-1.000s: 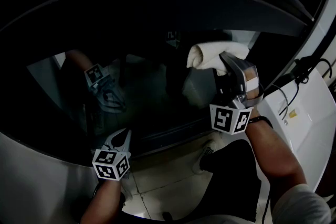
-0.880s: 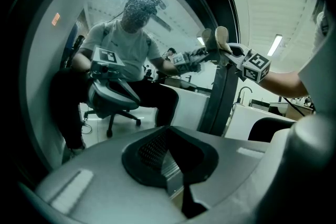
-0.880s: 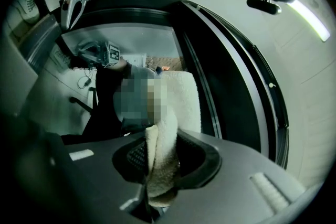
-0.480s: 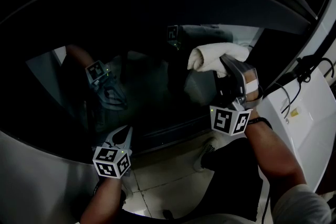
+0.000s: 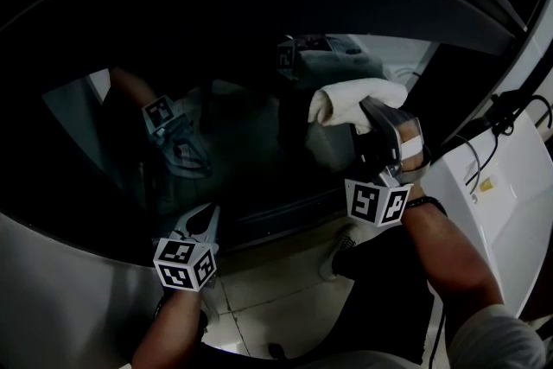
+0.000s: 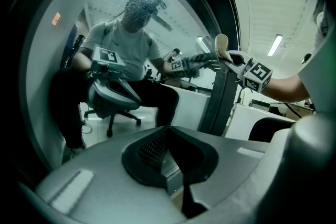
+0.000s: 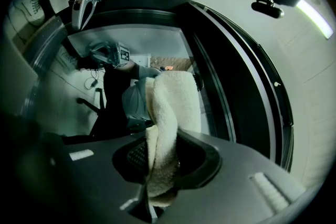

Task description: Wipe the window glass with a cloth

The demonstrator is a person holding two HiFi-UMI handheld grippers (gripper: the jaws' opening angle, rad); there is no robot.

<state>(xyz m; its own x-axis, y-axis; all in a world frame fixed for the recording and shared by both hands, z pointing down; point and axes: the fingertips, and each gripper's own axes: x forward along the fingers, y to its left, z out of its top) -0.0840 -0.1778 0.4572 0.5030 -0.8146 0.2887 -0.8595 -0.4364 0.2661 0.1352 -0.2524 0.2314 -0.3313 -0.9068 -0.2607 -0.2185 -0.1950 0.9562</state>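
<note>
Cloth first: the white terry cloth (image 7: 169, 123) is folded and clamped in your right tongs (image 7: 161, 168). Their jaws are closed hard on its lower end, so the thick free fold stands out ahead of them. That way the soft pad, not the plastic, meets the dark curved window glass (image 5: 233, 143). It appears to press on the upper right part of the pane, close to the black window frame (image 5: 449, 65).

Your left tongs (image 5: 200, 225) hang low near the pane's bottom edge, jaws together with nothing between them. I judge you have parked them there, out of the wiping path.

The glass is glossy and mirrors you and both tongs, so smears will likely be hard to read against the reflections. Below you is a pale tiled floor (image 5: 276, 289). A white cabinet (image 5: 497, 194) with cables stands just right of the frame.
</note>
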